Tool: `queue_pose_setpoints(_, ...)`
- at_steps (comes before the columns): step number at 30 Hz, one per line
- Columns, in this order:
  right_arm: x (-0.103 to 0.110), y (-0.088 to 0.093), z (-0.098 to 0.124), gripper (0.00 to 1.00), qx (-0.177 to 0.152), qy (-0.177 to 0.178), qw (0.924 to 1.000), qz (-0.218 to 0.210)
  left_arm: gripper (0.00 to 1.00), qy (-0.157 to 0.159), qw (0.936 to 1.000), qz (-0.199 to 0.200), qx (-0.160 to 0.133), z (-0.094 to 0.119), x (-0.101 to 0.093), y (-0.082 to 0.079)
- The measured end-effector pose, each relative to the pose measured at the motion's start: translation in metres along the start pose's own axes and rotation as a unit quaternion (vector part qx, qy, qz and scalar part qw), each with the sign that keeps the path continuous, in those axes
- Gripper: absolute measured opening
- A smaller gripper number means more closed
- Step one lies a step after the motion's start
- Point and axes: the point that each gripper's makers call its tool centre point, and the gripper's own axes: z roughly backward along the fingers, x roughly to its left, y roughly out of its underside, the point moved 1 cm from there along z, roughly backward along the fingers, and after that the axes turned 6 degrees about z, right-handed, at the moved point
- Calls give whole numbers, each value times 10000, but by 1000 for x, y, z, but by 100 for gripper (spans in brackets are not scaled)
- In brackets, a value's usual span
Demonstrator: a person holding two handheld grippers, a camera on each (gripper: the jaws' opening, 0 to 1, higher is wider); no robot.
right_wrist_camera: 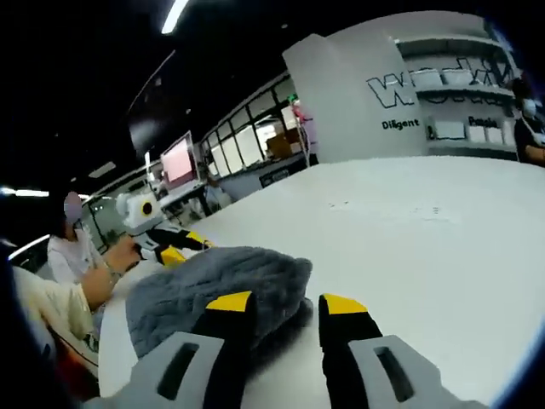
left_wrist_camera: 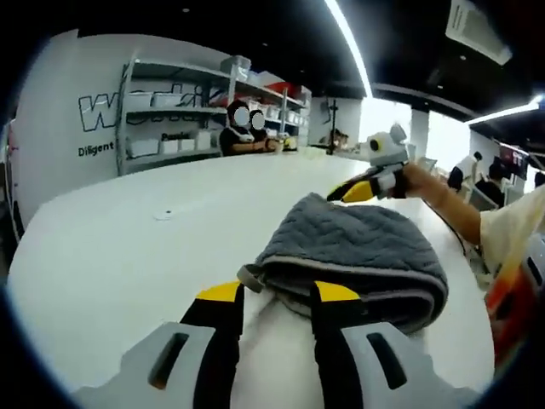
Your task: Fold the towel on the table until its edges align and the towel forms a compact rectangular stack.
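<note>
The broad white bench [left_wrist_camera: 128, 247] lies bare beyond the towel, its far edge curving before grey shelving [left_wrist_camera: 170, 111]; in the right gripper view the bench [right_wrist_camera: 426, 247] runs open to the right. The grey quilted towel [left_wrist_camera: 358, 256] sits bunched in a rounded heap near the bench's edge, its lower layers hidden; in the right gripper view the towel [right_wrist_camera: 213, 294] lies partly behind one jaw. The left claw [left_wrist_camera: 274, 294] stands parted at the towel's bound hem, gripping nothing; the right claw [right_wrist_camera: 285, 307] is also parted, empty, at the towel's end.
</note>
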Motion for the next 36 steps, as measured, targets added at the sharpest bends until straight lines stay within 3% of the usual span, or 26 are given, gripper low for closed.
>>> queue_pose_setpoints(3,25,-15,13,27,-292,-387,9979,429,34,451,9976,171,-503,6,-27,-21)
queue_pose_setpoints(4,39,-20,18,27,-371,-677,9957,503,34,721,9949,235,-662,5,-41,-28)
queue_pose_setpoints(8,75,-21,23,32,-430,-1319,9852,1010,39,1607,9848,81,-656,-4,-81,-32)
queue_pose_setpoints(9,77,-17,22,35,-370,-1412,9819,1206,41,1703,9834,-9,-622,-8,-86,-30)
queue_pose_setpoints(11,78,-8,16,40,-214,-1475,9762,1576,46,1633,9852,-233,-463,-15,-84,-24)
queue_pose_setpoints(13,77,-1,11,45,-112,-1527,9733,1710,57,1584,9863,-357,-301,-22,-82,-16)
queue_pose_setpoints(18,64,1,-6,62,-309,-1727,9739,1437,75,1779,9821,-540,-289,-26,-80,-8)
queue_pose_setpoints(23,50,11,-21,76,-253,-1945,9709,1372,81,1762,9814,-753,-98,-33,-74,5)
queue_pose_setpoints(29,41,21,-23,76,-300,-2152,9710,998,84,1553,9844,-818,99,-40,-64,23)
queue_pose_setpoints(36,45,27,-26,73,-191,-2203,9689,1107,83,1529,9842,-871,186,-44,-67,32)
